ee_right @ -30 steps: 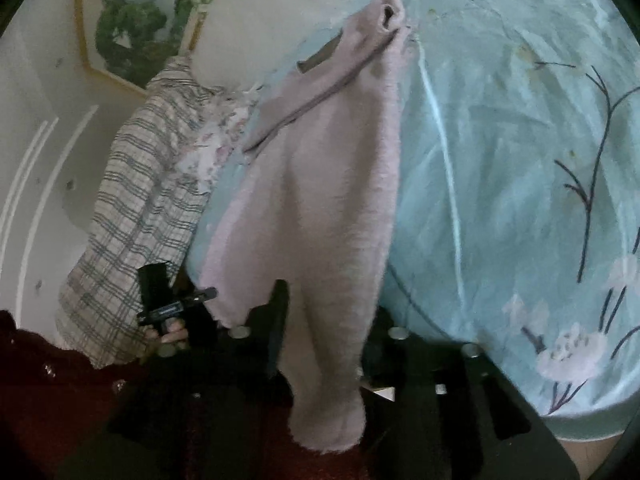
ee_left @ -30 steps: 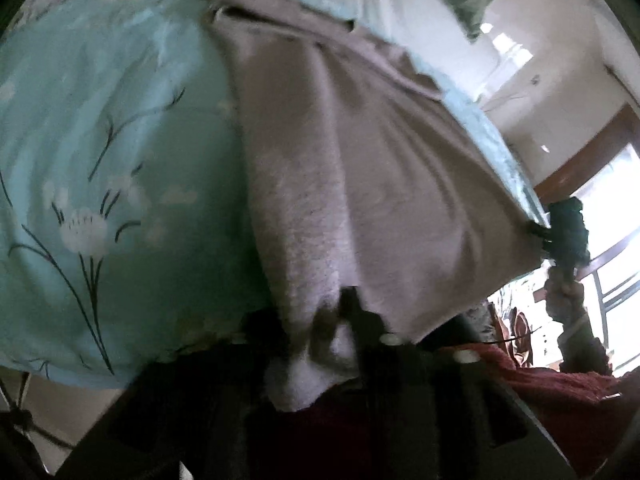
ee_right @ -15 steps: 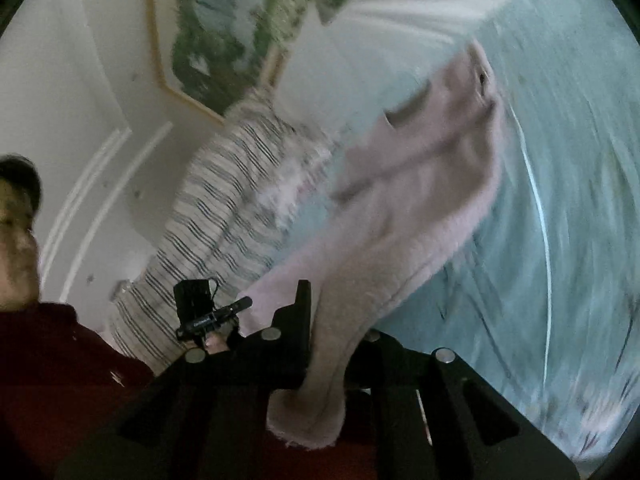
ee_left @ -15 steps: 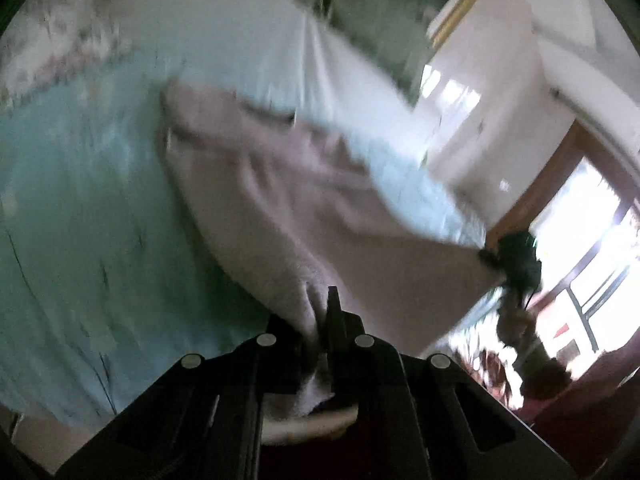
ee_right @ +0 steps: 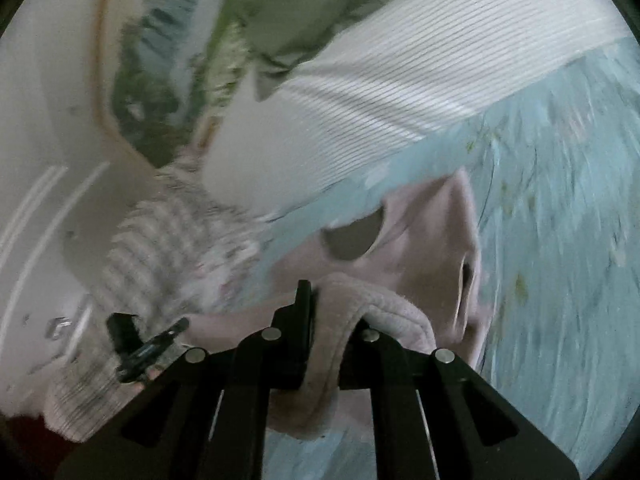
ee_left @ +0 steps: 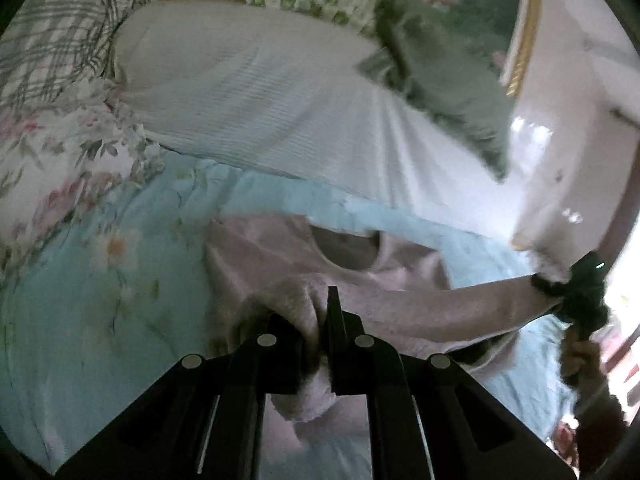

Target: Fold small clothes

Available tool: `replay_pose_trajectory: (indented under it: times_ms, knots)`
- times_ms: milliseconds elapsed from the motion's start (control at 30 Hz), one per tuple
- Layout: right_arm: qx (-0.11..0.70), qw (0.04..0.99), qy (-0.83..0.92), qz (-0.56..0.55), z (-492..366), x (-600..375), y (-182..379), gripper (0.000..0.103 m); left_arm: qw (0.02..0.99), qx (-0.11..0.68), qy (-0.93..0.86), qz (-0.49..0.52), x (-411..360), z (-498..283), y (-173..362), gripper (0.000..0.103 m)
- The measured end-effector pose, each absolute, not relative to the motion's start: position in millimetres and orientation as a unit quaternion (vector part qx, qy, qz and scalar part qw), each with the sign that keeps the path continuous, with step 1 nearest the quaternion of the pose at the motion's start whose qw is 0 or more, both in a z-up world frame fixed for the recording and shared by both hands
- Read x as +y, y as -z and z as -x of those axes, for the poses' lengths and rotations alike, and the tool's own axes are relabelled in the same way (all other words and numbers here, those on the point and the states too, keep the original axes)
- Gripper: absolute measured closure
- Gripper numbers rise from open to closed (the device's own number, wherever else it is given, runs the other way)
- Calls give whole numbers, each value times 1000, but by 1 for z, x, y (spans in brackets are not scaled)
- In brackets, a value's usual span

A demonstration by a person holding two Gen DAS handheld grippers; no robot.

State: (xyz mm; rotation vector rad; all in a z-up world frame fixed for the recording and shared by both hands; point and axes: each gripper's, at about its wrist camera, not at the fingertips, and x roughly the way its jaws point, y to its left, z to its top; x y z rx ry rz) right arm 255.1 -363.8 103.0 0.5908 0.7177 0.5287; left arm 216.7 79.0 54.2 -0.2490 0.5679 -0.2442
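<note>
A small pale pink fleecy top (ee_left: 280, 264) lies on the light blue flowered bedsheet (ee_left: 100, 320), neck opening toward the pillows. My left gripper (ee_left: 316, 316) is shut on one bottom corner of the top, held just above its upper part. My right gripper (ee_right: 328, 308) is shut on the other bottom corner of the pink top (ee_right: 432, 248). The hem stretches between the two grippers. The right gripper also shows at the right edge of the left wrist view (ee_left: 580, 292), and the left gripper shows at the lower left of the right wrist view (ee_right: 140, 340).
A white ribbed pillow (ee_left: 260, 92), a flowered pillow (ee_left: 48, 152) and a checked blanket (ee_left: 52, 28) lie at the head of the bed. A green pillow (ee_left: 440, 76) and a framed picture (ee_right: 160, 80) are behind them.
Both grippers have carried the top's bottom edge up and forward toward the neck end, so the top now folds over itself. Both views have swung toward the pillows.
</note>
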Motion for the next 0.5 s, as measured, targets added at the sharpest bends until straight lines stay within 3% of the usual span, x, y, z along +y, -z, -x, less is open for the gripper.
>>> replay_pose_trajectory:
  times_ms: [200,500]
  knots:
    - [406,859,-176,-257,-347,-355,-67,93,927,350,81,109,84,-338,-16,96]
    - [484,816,-133,-287,-409,-359,3,93,891,437,53,111,89,-422,59,90]
